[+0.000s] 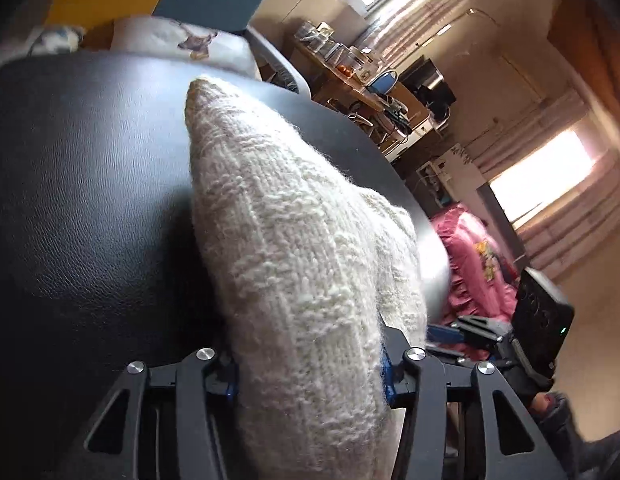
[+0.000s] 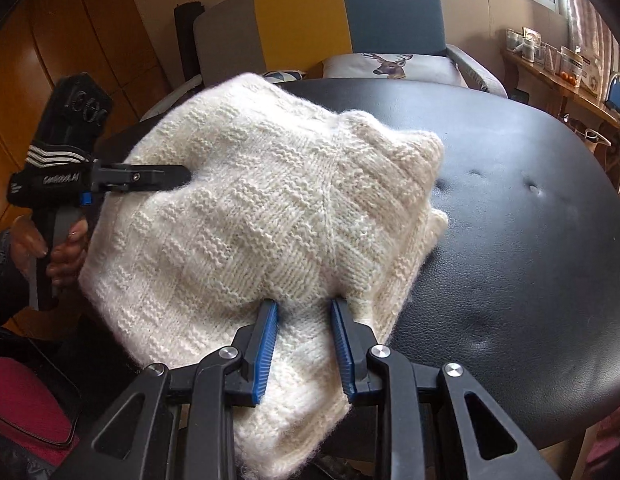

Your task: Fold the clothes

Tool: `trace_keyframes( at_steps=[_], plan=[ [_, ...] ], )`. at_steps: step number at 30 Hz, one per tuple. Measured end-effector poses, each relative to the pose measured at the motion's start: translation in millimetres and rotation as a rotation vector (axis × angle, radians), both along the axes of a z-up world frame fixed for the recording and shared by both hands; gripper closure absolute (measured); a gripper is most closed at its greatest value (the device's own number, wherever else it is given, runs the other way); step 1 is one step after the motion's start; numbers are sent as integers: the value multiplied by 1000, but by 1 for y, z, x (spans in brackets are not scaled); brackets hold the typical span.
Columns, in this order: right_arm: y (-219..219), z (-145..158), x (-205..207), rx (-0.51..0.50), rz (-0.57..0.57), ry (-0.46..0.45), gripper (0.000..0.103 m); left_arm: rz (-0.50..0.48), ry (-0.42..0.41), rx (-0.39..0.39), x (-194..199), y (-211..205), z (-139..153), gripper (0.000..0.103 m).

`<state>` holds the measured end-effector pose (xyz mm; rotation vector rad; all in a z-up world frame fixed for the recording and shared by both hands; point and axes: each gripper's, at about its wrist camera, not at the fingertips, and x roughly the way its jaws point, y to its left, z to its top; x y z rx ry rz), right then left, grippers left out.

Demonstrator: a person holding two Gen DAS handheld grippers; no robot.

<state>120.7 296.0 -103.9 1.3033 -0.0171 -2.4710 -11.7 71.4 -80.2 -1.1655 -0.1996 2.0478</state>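
A cream knitted sweater [image 2: 261,216] lies folded in a thick bundle on a black leather surface [image 2: 510,240]. My right gripper [image 2: 305,308] has its blue-padded jaws around a fold at the bundle's near edge, closed onto the knit. My left gripper [image 1: 310,360] grips the sweater [image 1: 293,264] from the side; the fabric fills the gap between its jaws. In the right wrist view the left gripper [image 2: 181,178] comes in from the left, its fingers pressed into the bundle. In the left wrist view the right gripper [image 1: 470,332] shows beyond the sweater at right.
A chair [image 2: 350,20] with yellow and blue back panels and a deer-print cushion [image 2: 390,65] stands behind the black surface. A cluttered wooden shelf [image 2: 558,76] runs along the right wall. Pink fabric [image 1: 478,264] lies beyond the surface's edge.
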Motion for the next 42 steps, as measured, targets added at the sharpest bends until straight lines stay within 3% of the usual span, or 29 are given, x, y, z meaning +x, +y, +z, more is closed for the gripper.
trace_keyframes(
  at_steps=[2,7,9,11,14,17,19,21,23,25,27,33,36,38,40,42],
  plan=[
    [-4,-2,2,31,8,24,76,-34,115,-116,12,15,-1,53],
    [-7,2,0,32,-11,23,76,27,-110,-4,-29,-3,-27,49],
    [-4,5,0,5,-24,17,76,27,-155,16,-32,-8,-28,38],
    [4,13,-2,-74,-34,13,74,54,-203,79,-35,-20,-26,31],
    [30,27,-2,-266,-105,2,74,130,-204,104,-38,-47,-21,19],
    [60,30,2,-415,-202,-8,61,193,-215,127,-36,-75,-19,16],
    [78,23,-2,-515,-261,-49,44,209,-239,130,-34,-86,-22,15],
    [96,14,-7,-615,-317,-100,42,212,-246,147,-30,-92,-23,15],
    [107,3,-14,-737,-344,-158,32,206,-252,167,-27,-94,-23,12],
    [106,-5,-22,-769,-344,-219,11,191,-262,187,-26,-90,-22,10],
    [101,-12,-31,-759,-340,-276,9,170,-268,198,-27,-83,-21,8],
    [80,-26,-48,-696,-285,-390,9,86,-235,105,-33,-37,-15,8],
    [83,-41,-53,-862,-283,-423,8,52,-222,25,-38,-20,-19,8],
    [81,-41,-56,-872,-261,-422,8,36,-249,3,-41,-13,-24,9],
    [74,-38,-56,-832,-217,-405,8,6,-280,18,-43,-9,-28,18],
    [67,-34,-54,-790,-181,-381,8,-9,-310,56,-45,-8,-32,36]
  ],
)
